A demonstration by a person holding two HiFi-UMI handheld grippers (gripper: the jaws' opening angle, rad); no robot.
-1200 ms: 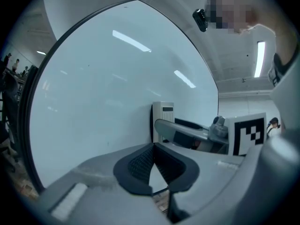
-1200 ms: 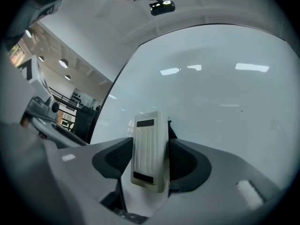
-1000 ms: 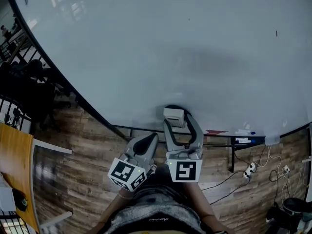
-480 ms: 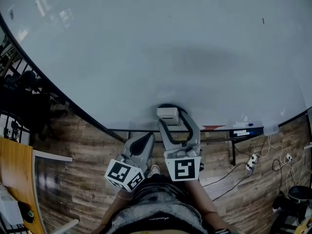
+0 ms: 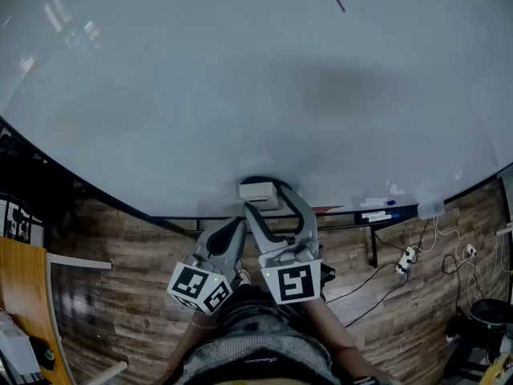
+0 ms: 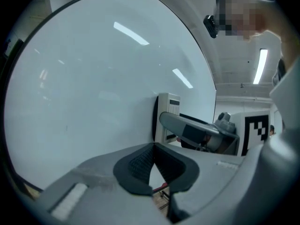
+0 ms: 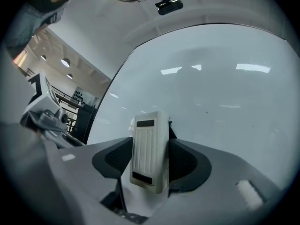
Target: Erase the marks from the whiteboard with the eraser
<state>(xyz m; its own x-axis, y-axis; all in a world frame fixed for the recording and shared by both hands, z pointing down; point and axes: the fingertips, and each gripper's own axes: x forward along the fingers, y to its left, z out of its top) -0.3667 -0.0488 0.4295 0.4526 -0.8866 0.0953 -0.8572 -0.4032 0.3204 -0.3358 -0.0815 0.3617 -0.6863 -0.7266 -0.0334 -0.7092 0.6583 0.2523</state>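
Observation:
A large whiteboard [image 5: 240, 79] fills most of the head view, with one small dark mark [image 5: 341, 6] near its top. My right gripper [image 5: 260, 197] is shut on a white eraser [image 5: 259, 192], held against the board's lower part. In the right gripper view the eraser [image 7: 150, 150] stands upright between the dark pads [image 7: 116, 162], its far side towards the whiteboard [image 7: 220, 88]. My left gripper [image 5: 232, 233] hangs lower and to the left, shut with nothing in it; its pads [image 6: 138, 163] meet in the left gripper view, where the eraser [image 6: 168, 115] shows beyond.
The board's tray [image 5: 377, 213] at lower right carries markers. Cables and a power strip [image 5: 405, 258] lie on the wooden floor [image 5: 120, 295]. A wooden table edge [image 5: 20, 295] is at the far left. The person's legs [image 5: 256, 343] show at the bottom.
The view has swung upward along the board, so the small mark now appears nearer top centre. The right gripper with the eraser has shifted slightly left; the left gripper stays shut beside it.

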